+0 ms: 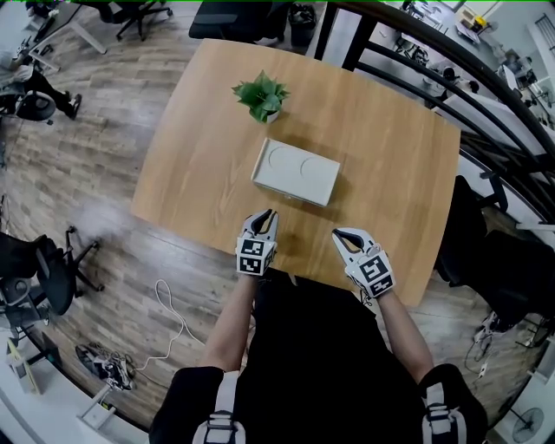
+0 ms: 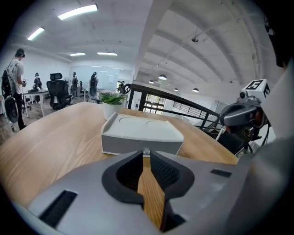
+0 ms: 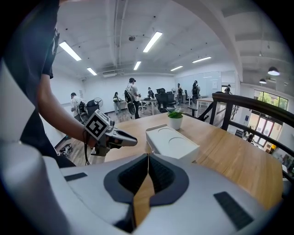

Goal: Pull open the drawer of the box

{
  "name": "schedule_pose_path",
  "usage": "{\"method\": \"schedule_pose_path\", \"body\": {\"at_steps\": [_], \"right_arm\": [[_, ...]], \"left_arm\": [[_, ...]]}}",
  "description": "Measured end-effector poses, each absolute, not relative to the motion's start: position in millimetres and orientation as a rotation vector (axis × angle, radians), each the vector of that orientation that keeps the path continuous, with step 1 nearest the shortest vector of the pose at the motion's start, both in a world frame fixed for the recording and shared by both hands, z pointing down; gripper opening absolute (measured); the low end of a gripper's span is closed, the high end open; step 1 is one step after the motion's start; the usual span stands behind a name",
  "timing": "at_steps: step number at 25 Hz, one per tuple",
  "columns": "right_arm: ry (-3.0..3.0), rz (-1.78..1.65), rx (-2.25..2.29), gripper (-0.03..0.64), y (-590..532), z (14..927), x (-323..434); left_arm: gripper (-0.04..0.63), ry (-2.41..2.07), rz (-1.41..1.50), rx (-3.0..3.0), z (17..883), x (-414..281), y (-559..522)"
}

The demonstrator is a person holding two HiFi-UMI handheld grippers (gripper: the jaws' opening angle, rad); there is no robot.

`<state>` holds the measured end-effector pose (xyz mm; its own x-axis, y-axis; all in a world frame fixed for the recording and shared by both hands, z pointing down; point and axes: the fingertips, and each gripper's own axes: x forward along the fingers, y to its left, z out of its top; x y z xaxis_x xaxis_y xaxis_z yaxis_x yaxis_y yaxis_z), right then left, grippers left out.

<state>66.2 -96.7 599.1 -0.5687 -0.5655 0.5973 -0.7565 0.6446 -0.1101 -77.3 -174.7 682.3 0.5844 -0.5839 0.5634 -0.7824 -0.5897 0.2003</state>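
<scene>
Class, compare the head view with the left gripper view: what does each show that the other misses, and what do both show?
Only the head view: the person's arms and torso from above, and a white cable on the floor. Only the left gripper view: a small knob on the front of the box, just beyond the slightly parted jaws of the left tongs, plus ceiling lights. Both: the box, the left tongs, the potted plant, the wooden table and the right tongs.

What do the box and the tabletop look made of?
Box: probably matte light-grey plastic; smooth, uniform, with moulded round recesses on top. Tabletop: wood or wood-look laminate; long grain lines, low sheen. Can't tell which.
</scene>
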Motion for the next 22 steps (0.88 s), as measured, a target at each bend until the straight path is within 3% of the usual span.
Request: {"method": "schedule_pose_path", "body": {"at_steps": [22], "right_arm": [[-2.286, 0.51, 1.081, 0.025, -84.5, 602.6, 93.6]], "left_arm": [[0.109, -1.046, 0.734, 2.35, 721.7, -41.1, -199.6]]}}
